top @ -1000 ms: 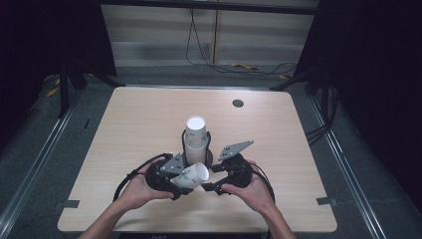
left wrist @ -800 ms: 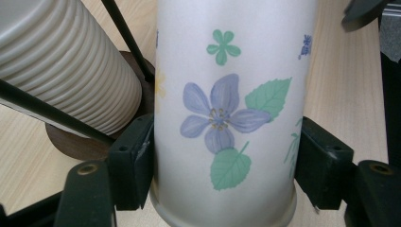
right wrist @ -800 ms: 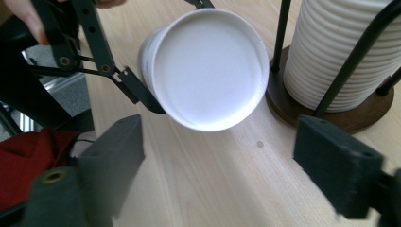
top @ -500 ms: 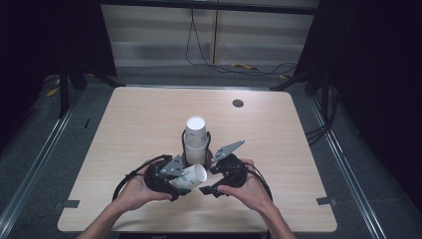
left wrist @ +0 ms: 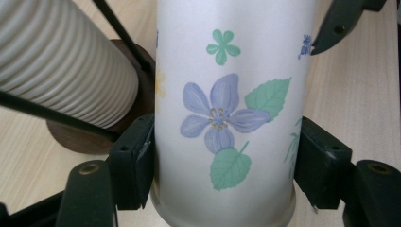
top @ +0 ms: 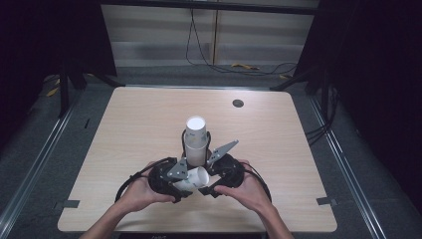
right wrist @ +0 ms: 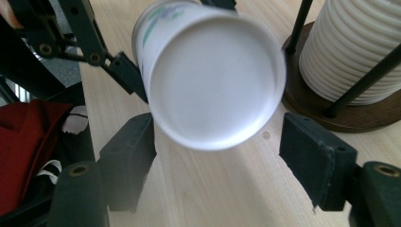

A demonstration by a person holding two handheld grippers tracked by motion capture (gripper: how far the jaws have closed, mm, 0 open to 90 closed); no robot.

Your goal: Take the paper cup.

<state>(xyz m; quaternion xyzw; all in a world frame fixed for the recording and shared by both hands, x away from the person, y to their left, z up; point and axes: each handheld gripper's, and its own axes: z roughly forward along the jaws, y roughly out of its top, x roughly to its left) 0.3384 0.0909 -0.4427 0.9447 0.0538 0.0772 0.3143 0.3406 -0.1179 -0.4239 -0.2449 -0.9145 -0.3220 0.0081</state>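
Note:
A white paper cup (top: 193, 178) printed with blue flowers and green leaves (left wrist: 222, 118) lies on its side above the table's near edge. My left gripper (top: 185, 182) is shut on it, both pads (left wrist: 135, 161) pressing its wall. In the right gripper view the cup's closed white bottom (right wrist: 213, 80) faces me. My right gripper (right wrist: 220, 156) is open and its jaws have just been closing, with the cup's end between and just ahead of them; the right pad (right wrist: 317, 161) stands apart from it. In the high view the right gripper (top: 213, 180) sits just right of the cup.
A stack of ribbed white cups (top: 196, 139) stands in a holder of dark rods on a round wooden base (right wrist: 331, 113), right behind both grippers. A small dark disc (top: 238, 103) lies at the far right of the table (top: 124, 129). Red cloth (right wrist: 28, 142) lies beyond the left gripper.
My right gripper has edged a little left, closer to the cup's end. The left gripper and the cup have stayed in place.

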